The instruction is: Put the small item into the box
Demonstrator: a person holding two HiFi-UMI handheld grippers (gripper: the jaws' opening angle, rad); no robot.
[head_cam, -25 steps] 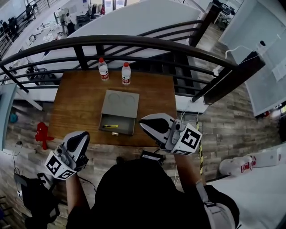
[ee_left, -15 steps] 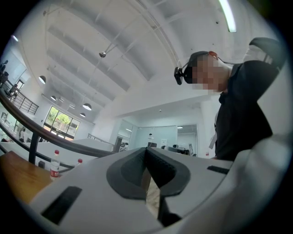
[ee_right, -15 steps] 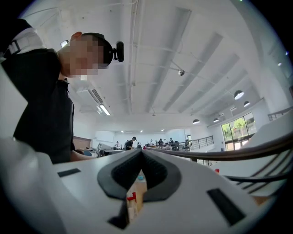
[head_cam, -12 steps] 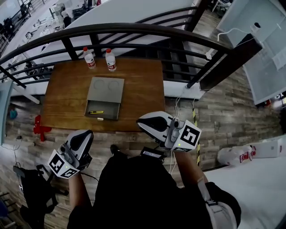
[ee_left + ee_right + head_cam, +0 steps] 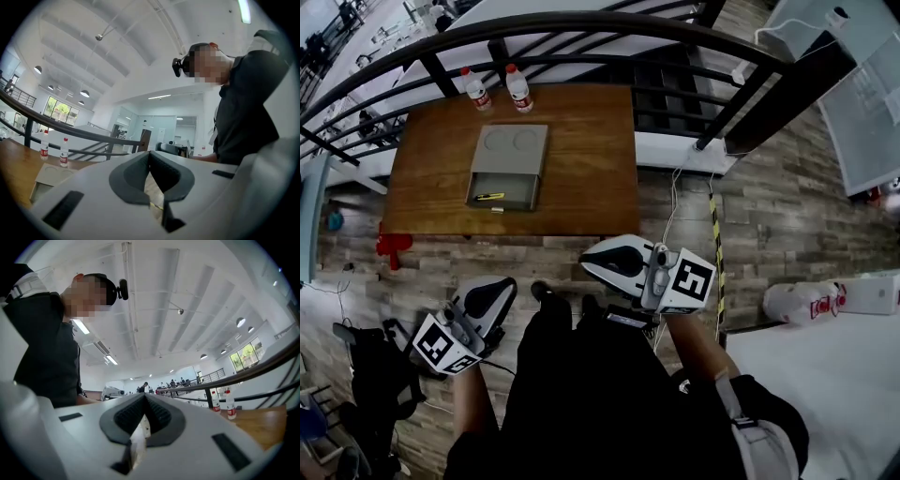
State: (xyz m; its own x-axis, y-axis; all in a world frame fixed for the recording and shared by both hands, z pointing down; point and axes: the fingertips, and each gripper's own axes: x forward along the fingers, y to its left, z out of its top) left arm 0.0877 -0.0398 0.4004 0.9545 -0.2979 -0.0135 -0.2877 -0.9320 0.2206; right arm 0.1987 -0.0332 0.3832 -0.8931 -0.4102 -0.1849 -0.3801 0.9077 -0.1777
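Two white claws, left gripper [image 5: 499, 289] and right gripper [image 5: 591, 265], hang closed and empty. A flat grey box [image 5: 508, 159] lies on a rectangular wooden table [image 5: 586, 164] beside a curved black railing [image 5: 581, 21].

left gripper [image 5: 501, 287]: low at the person's left side, tips forward; jaws closed on each other, nothing between them.
right gripper [image 5: 589, 263]: in front of the torso, higher than the left, tips pointing left; jaws closed, nothing between them.
left forearm [image 5: 470, 405]: bare, bent up from the elbow.
right forearm [image 5: 697, 347]: bare, reaching forward from a dark sleeve.
spacing: grippers well apart.
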